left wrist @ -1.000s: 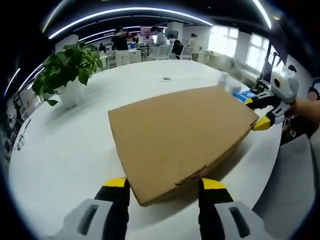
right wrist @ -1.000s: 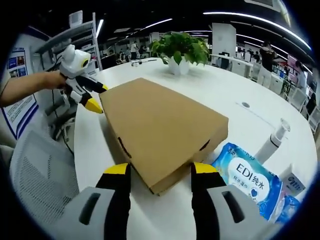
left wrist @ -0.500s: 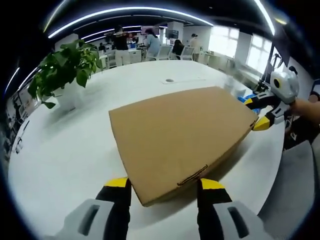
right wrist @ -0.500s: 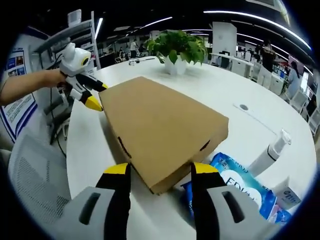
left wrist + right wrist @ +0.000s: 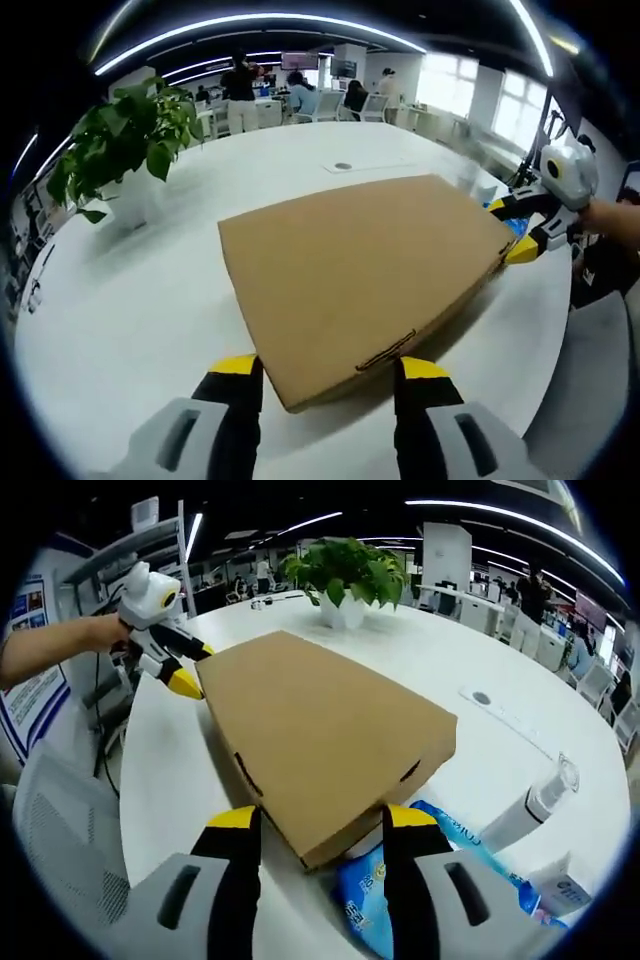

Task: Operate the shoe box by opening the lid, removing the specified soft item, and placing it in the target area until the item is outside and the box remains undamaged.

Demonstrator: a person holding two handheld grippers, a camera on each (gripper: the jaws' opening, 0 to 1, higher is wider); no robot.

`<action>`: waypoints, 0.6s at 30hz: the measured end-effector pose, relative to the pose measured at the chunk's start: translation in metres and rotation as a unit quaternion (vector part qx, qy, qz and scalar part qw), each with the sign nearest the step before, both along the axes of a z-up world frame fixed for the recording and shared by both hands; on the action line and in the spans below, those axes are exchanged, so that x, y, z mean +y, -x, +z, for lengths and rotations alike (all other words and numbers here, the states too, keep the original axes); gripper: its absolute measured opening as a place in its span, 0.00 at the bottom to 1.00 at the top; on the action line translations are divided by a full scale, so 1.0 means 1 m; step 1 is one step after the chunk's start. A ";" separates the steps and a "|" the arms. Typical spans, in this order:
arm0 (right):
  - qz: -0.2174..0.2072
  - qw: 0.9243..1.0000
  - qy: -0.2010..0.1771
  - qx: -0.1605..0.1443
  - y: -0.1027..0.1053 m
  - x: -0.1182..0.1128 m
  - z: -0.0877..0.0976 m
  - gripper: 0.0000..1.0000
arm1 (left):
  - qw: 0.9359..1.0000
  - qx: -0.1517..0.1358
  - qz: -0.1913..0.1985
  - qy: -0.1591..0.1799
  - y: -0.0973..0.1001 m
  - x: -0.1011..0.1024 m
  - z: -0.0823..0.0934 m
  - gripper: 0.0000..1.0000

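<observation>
The shoe box (image 5: 360, 265) is lying shut on the bench (image 5: 140, 300) with one corner sitting between the left hand-held gripper (image 5: 325, 372) jaws, the opposite corner between the right hand-held gripper (image 5: 318, 825) jaws, a plant (image 5: 345, 572) standing behind it and a wipes pack (image 5: 400, 880) lying beside it.

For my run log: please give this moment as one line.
box: closed | left hand-held gripper: open, straddling corner | right hand-held gripper: open, straddling opposite corner

Plain tan cardboard shoe box (image 5: 360, 270), no print on it, sitting on a glossy white table (image 5: 130, 310). Gripper jaws are black with yellow tips on grey-white bodies. Wipes pack (image 5: 372, 895) is bright blue, potted plant (image 5: 348, 572) is green in a white pot.
</observation>
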State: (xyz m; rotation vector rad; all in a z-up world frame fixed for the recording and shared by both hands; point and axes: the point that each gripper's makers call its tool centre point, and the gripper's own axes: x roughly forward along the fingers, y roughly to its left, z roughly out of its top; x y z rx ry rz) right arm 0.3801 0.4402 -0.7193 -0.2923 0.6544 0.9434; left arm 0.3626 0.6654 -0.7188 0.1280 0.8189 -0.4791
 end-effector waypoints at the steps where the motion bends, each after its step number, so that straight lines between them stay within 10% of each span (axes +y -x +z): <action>1: 0.000 1.000 0.000 0.000 -0.001 0.000 0.000 0.45 | 1.000 -0.001 0.000 0.002 -0.001 0.000 0.000 0.53; 18: -0.020 1.000 -0.013 -0.010 -0.001 -0.016 0.017 0.49 | 1.000 -0.028 0.004 -0.011 0.012 0.012 0.007 0.55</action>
